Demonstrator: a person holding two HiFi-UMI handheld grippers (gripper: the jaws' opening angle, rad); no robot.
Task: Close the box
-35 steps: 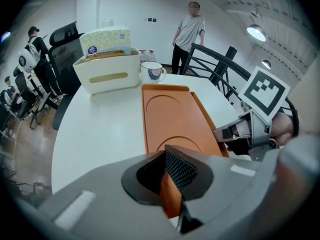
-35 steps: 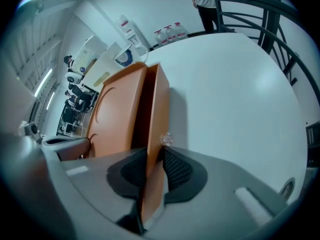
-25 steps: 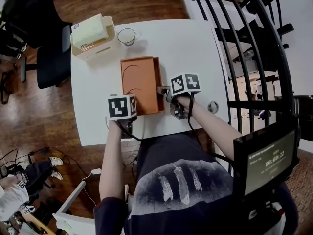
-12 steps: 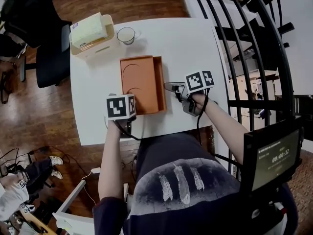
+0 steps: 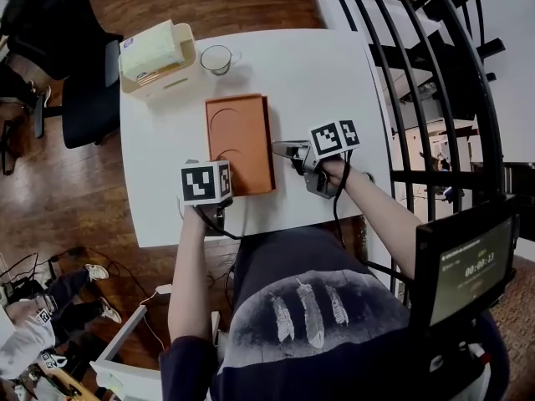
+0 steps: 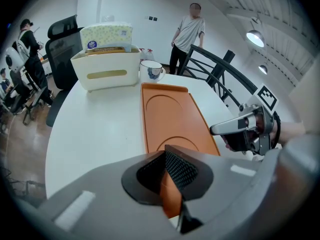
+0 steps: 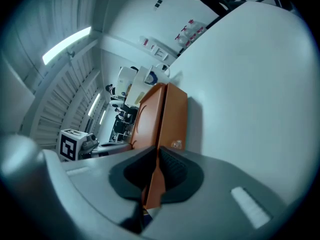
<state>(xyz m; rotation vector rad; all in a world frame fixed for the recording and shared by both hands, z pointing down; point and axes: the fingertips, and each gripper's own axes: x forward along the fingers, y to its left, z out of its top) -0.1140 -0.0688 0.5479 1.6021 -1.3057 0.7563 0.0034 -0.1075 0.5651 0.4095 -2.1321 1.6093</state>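
A flat orange box [image 5: 240, 140] lies lengthwise on the white table [image 5: 326, 82], its lid down flat on the base. My left gripper [image 5: 224, 192] sits at the box's near end, shut on that edge; orange card fills the gap between its pads [image 6: 167, 159]. My right gripper [image 5: 277, 148] reaches in from the right, its tips at the box's right long edge. In the right gripper view the jaws [image 7: 157, 154] are closing, almost together, on a thin strip of the box [image 7: 150, 119] right at the seam between lid and base.
A white holder with a tissue pack [image 5: 159, 61] and a glass cup [image 5: 217, 60] stand at the table's far left. A small round object [image 5: 364, 182] lies right of my right hand. A black chair [image 5: 75, 65] stands left of the table, a black railing [image 5: 418, 73] to its right. A person [image 6: 189, 34] stands beyond the table.
The right gripper drew away to the right, then came back to the box's right edge. The box's raised right side now lies flat and closed. The left gripper has not moved.
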